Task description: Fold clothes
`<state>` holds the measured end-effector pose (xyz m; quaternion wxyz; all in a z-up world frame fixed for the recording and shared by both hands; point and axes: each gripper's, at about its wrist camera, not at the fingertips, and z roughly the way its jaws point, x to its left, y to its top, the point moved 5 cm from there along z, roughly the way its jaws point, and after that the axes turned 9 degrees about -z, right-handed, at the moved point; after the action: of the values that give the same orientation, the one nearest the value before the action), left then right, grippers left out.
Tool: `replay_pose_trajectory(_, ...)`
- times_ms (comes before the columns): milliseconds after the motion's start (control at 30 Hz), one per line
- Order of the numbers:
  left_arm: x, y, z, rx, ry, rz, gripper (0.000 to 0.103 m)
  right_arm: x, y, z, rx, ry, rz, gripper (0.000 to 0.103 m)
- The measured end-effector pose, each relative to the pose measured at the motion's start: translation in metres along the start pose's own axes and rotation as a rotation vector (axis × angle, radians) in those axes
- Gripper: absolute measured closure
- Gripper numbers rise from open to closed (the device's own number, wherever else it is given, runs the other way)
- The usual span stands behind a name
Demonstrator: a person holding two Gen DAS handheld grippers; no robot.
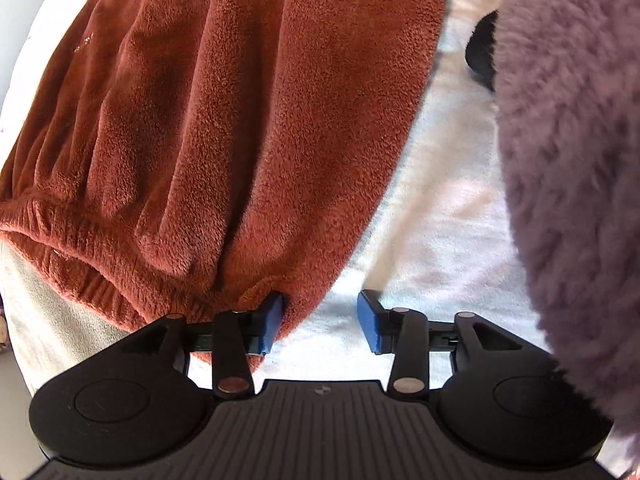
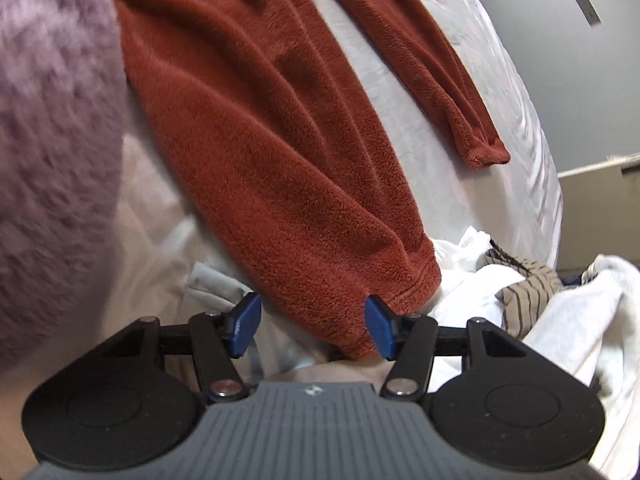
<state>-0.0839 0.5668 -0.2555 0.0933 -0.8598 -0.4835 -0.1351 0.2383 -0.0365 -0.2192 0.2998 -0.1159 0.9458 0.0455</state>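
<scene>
A rust-red fleece garment (image 1: 208, 120) lies spread on a white sheet (image 1: 440, 200). Its elastic waistband (image 1: 80, 256) runs along the lower left of the left wrist view. My left gripper (image 1: 322, 322) is open, and the garment's corner lies against the left pad and partly between the pads. In the right wrist view the same garment (image 2: 260, 140) stretches away, with a cuffed leg end (image 2: 486, 154) at the far right. My right gripper (image 2: 314, 326) is open, with a hemmed leg end (image 2: 384, 292) lying between its pads.
A fuzzy mauve sleeve (image 1: 572, 160) fills the right of the left wrist view and the left of the right wrist view (image 2: 52, 140). A heap of white cloth (image 2: 560, 320) and a striped beige item (image 2: 528, 292) lie at the right. A grey wall (image 2: 580, 80) stands beyond the bed edge.
</scene>
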Motion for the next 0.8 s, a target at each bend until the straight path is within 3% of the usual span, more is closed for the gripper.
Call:
replay_pose_trajectory(233,0.006,-0.005,0.005,-0.01,0.005,-0.039,0.056,0.014,0.007,0.019,-0.025,-0.035,-0.107,0.059)
replay_pose_trajectory(300,0.009,-0.005,0.005,-0.011,0.009,-0.057,0.056,0.012,0.008,0.02,-0.032,-0.044,-0.091,0.08)
replay_pose_trajectory(367,0.011,-0.006,0.004,-0.018,0.017,-0.081,0.056,0.007,0.008,0.02,-0.037,-0.057,-0.056,0.09)
replay_pose_trajectory(567,0.017,-0.015,0.0,-0.057,0.044,-0.171,0.056,-0.036,-0.001,-0.003,-0.098,-0.129,0.26,0.094)
replay_pose_trajectory(667,0.02,-0.017,0.0,-0.075,0.049,-0.188,0.054,-0.049,-0.001,-0.014,-0.116,-0.144,0.328,0.094)
replay_pose_trajectory(800,0.025,-0.016,-0.005,-0.112,0.089,-0.174,0.052,-0.051,0.004,-0.02,-0.107,-0.153,0.316,0.094)
